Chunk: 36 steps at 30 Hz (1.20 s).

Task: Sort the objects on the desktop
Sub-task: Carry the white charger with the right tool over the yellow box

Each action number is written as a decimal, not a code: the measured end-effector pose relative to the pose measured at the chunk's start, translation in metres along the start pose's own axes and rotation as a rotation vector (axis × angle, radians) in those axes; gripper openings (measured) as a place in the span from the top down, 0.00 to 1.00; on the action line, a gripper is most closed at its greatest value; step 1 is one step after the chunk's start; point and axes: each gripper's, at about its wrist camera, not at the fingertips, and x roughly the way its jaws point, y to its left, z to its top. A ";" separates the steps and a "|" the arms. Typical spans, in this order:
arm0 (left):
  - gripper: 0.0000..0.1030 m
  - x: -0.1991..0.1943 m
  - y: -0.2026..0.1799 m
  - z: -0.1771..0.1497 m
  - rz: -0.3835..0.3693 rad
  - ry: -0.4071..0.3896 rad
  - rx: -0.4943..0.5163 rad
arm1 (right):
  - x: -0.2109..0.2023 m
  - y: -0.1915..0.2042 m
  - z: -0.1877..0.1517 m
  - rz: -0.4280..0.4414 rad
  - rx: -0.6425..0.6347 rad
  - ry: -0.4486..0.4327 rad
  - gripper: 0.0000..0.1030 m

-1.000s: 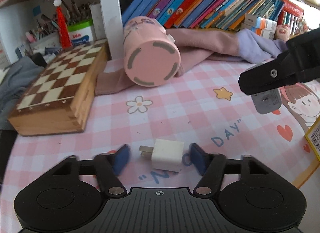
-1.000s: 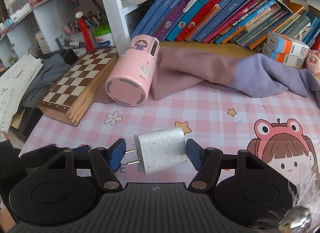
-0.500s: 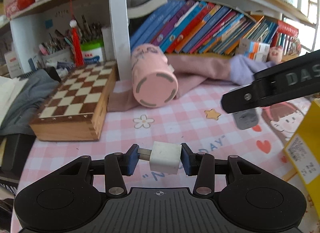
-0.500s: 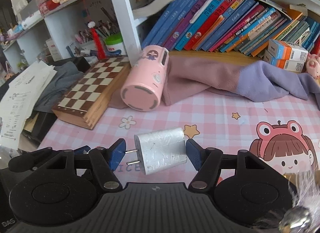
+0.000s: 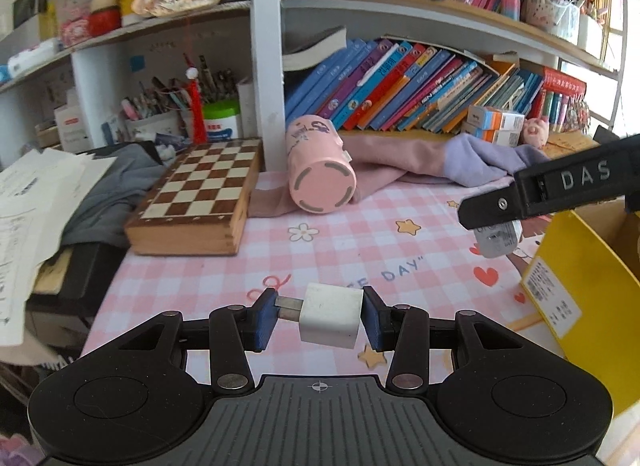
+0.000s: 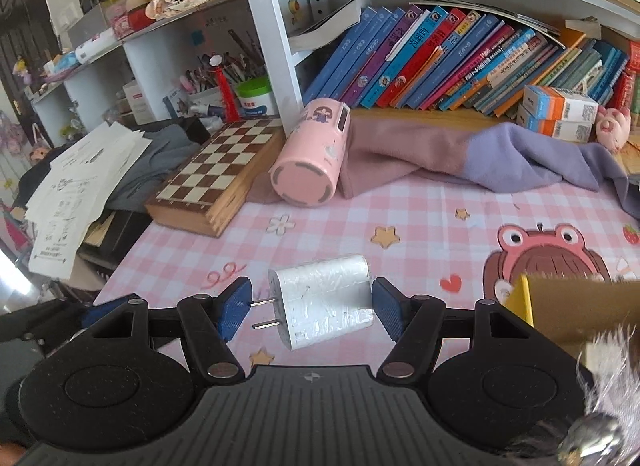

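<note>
My left gripper (image 5: 318, 316) is shut on a small white charger cube (image 5: 331, 320), held above the pink checked desk mat (image 5: 360, 242), prongs against the left pad. My right gripper (image 6: 310, 308) is shut on a larger white wall plug wrapped in film (image 6: 326, 300), prongs pointing left, also lifted. In the left wrist view the right gripper shows as a black arm at the right with the wrapped plug (image 5: 496, 236) under it. A yellow cardboard box (image 5: 580, 298) stands at the right; its corner shows in the right wrist view (image 6: 524, 298).
A pink cylinder-shaped mug (image 5: 322, 173) lies on its side on a pink and purple cloth (image 5: 440, 157). A wooden chessboard box (image 5: 200, 197) lies at the left. Papers (image 5: 36, 205) and grey cloth are off the left edge. Bookshelves stand behind.
The left gripper closed on the white charger cube and lifted it off the mat. Both grippers rose and pulled back; the yellow box came into view at the right.
</note>
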 end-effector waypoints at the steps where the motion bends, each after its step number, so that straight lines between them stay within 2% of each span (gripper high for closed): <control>1: 0.59 -0.007 0.000 -0.002 0.002 -0.003 -0.007 | -0.005 0.001 -0.004 0.004 -0.002 0.002 0.38; 7: 0.59 -0.053 -0.002 -0.010 -0.004 -0.038 -0.029 | -0.038 0.008 -0.027 0.019 -0.028 -0.006 0.38; 14: 0.59 -0.105 -0.014 -0.020 -0.048 -0.087 -0.026 | -0.085 0.021 -0.058 0.019 -0.117 -0.038 0.38; 20: 0.59 -0.143 -0.025 -0.043 -0.079 -0.093 -0.035 | -0.121 0.023 -0.092 0.018 -0.104 -0.032 0.38; 30: 0.59 -0.180 -0.050 -0.081 -0.135 -0.066 -0.031 | -0.160 0.033 -0.158 -0.005 -0.080 0.011 0.38; 36: 0.59 -0.190 -0.063 -0.095 -0.181 -0.045 -0.014 | -0.177 0.029 -0.185 -0.040 -0.042 0.033 0.38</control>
